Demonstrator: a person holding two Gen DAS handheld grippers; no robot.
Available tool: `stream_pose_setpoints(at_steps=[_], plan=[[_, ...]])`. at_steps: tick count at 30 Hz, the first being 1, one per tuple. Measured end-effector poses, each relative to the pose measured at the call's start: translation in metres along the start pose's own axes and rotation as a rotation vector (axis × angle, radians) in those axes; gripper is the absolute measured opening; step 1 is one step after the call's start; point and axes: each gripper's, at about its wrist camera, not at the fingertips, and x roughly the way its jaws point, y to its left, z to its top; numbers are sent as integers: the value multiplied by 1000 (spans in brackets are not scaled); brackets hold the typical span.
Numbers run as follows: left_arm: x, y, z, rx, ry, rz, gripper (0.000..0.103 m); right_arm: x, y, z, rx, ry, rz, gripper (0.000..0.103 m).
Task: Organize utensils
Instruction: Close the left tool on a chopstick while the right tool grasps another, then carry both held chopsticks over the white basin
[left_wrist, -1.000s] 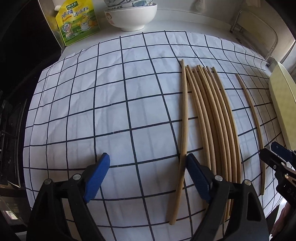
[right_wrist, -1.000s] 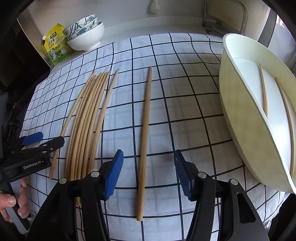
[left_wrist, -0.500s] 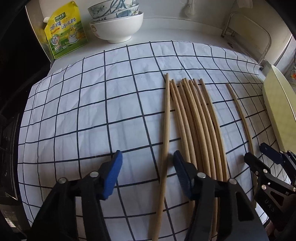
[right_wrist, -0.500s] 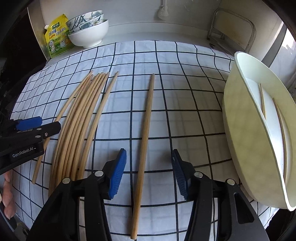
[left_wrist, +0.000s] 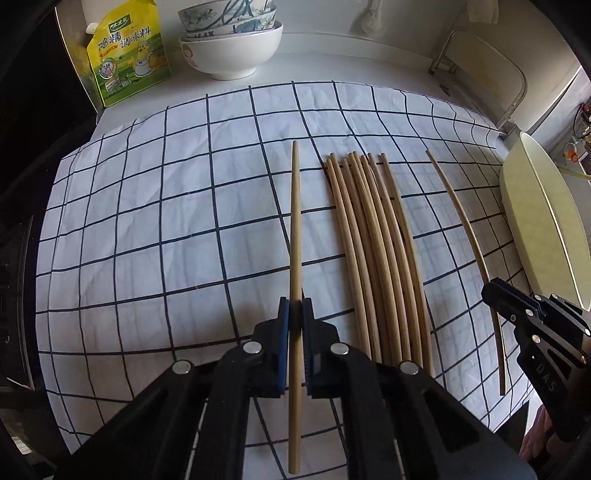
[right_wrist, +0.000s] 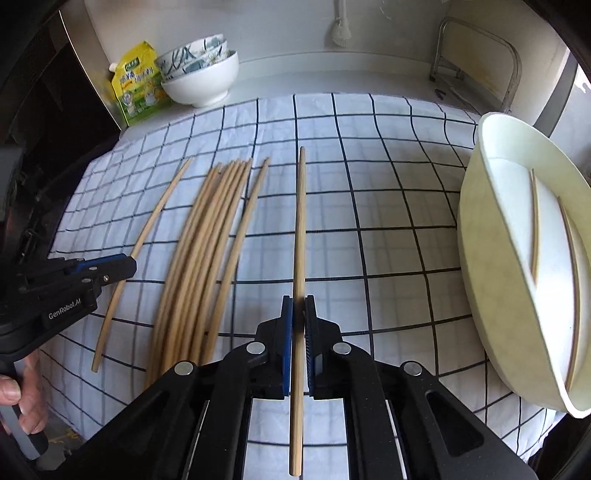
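Observation:
Wooden chopsticks lie on a white checked cloth (left_wrist: 147, 221). My left gripper (left_wrist: 295, 306) is shut on the leftmost chopstick (left_wrist: 294, 221), gripping it near its thick end. A bundle of several chopsticks (left_wrist: 376, 258) lies just to its right. My right gripper (right_wrist: 298, 306) is shut on a single chopstick (right_wrist: 300, 221) to the right of that bundle (right_wrist: 207, 251). Each gripper also shows at the edge of the other's view: the right gripper (left_wrist: 493, 293) and the left gripper (right_wrist: 127, 264). A cream oval tray (right_wrist: 480, 258) at the far right holds two chopsticks (right_wrist: 535, 229).
Stacked bowls (left_wrist: 231, 48) and a yellow-green seasoning pouch (left_wrist: 125, 55) stand at the back left, off the cloth. A metal rack (left_wrist: 480, 74) leans against the back right wall. A person's hand (right_wrist: 14, 398) holds the left gripper's handle. A dark drop borders the cloth's left side.
Both grippers went from wide open to shut, each closing on the chopstick between its fingers. The left gripper first shifted sideways to straddle the leftmost chopstick, then rose slightly.

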Motion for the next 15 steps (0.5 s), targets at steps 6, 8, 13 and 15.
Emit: stream_pose_setpoints(at_steps=[6,8,13,15], plan=[[-46,-10,7,21,-61,-13,7,-42,6,9,-6,-65,56,6],[-59,-19,14,33,-91,-22,7,-59,1,11,-6,-94,68,6],[-82,-60,36,93,-163,-65,7,-94,-30,16,53,-158,55,6],[-86,-83,46,130,-180,-92,7,-105,-51,15,83,-181,30,6]])
